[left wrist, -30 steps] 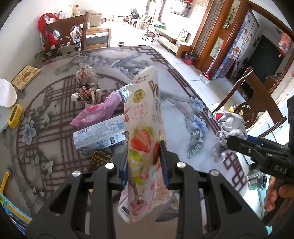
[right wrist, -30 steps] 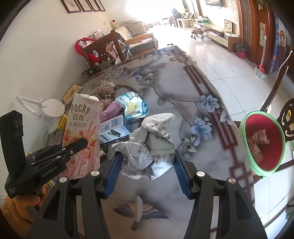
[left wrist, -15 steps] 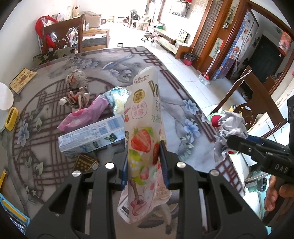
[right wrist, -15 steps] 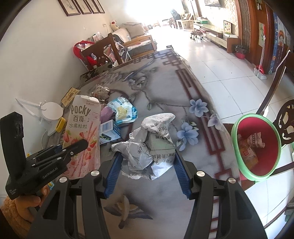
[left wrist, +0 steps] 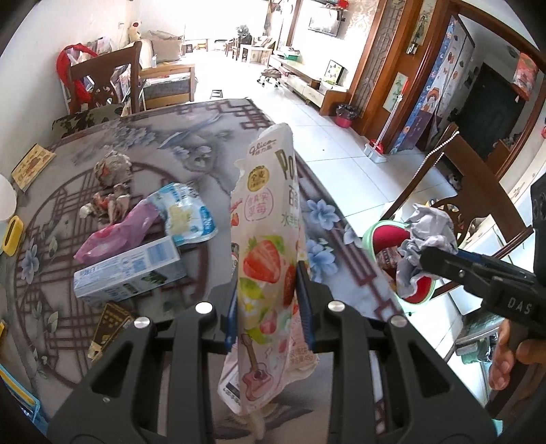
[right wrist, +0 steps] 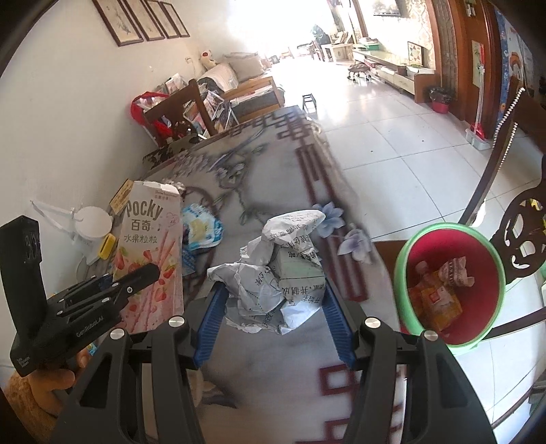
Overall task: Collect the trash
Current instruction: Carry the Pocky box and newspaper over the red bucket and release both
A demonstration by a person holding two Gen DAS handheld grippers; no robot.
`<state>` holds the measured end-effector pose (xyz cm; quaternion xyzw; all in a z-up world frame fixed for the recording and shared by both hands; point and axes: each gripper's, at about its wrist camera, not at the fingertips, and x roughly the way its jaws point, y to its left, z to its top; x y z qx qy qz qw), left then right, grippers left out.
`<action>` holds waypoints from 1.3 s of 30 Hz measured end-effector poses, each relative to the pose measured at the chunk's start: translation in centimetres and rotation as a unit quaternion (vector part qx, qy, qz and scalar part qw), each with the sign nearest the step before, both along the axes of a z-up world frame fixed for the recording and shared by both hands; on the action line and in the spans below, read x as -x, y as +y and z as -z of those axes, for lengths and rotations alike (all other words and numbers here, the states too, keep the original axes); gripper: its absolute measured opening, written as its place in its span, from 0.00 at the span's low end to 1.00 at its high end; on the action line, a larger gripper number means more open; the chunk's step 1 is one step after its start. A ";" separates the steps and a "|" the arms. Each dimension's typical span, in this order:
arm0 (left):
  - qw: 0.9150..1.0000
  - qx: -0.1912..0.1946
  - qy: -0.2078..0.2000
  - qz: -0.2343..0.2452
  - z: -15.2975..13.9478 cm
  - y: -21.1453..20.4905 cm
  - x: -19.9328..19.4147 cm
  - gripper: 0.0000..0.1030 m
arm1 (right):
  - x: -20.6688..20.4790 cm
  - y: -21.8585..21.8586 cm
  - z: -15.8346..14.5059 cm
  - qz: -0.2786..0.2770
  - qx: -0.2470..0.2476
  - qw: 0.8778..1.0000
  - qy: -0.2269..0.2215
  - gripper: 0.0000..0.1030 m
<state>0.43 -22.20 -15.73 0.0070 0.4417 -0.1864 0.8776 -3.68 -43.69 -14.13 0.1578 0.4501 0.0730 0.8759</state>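
Beyond patterned table [left wrist: 191, 143], tiled floor [left wrist: 341, 160]

A home, its dining area open to a living room: a patterned table [left wrist: 191, 143] with carved wooden chairs [left wrist: 102, 78], framed pictures [right wrist: 136, 20] on the wall, a sofa [right wrist: 239, 78], a wall TV [left wrist: 322, 24] over a low cabinet [right wrist: 402, 73], and a tiled floor [right wrist: 392, 143].
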 end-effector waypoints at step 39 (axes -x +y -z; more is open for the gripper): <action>0.979 0.011 -0.026 0.203 0.3 -23.6 -4.3 0.27 | 2.5 -21.3 4.3 0.203 -0.002 0.978 0.046 0.53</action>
